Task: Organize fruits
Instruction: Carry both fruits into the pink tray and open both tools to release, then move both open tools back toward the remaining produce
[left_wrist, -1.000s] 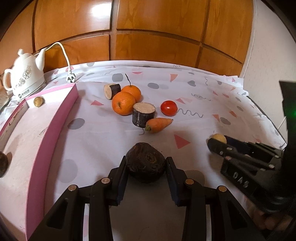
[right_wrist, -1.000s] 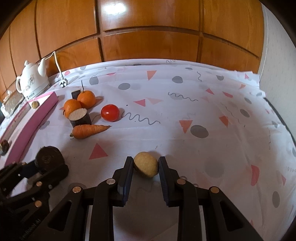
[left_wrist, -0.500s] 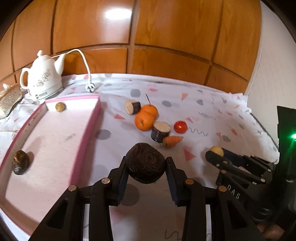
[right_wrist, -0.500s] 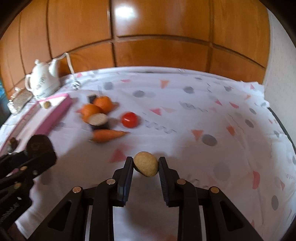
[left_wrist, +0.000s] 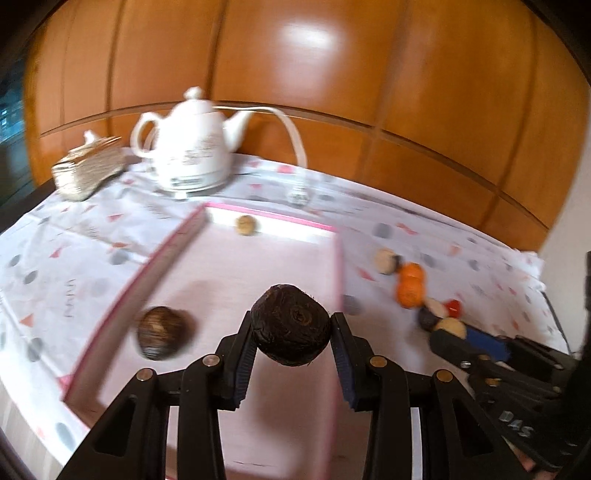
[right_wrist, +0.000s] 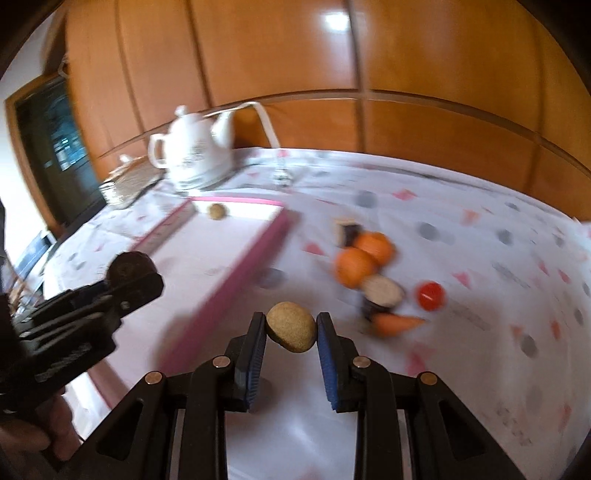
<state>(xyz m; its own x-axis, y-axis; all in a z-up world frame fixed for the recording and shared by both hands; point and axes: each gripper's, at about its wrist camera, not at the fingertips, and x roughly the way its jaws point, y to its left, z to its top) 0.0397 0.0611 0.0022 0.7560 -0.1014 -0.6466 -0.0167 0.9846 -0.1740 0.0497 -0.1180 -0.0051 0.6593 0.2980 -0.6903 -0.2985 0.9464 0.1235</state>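
Rough dark round fruit and smooth tan oval fruit sit clamped between fingers.

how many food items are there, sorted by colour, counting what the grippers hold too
Orange: 3, two oranges and a carrot
Red: 1, tomato
Dark brown: 2, one in the left gripper, one in the pink tray
Tan: 2, one in the right gripper, one at the tray's far end
Dark-skinned cut pieces: 2
Total: 10

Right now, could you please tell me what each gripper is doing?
Left gripper: closed on the dark brown fruit.
Right gripper: closed on the tan fruit.
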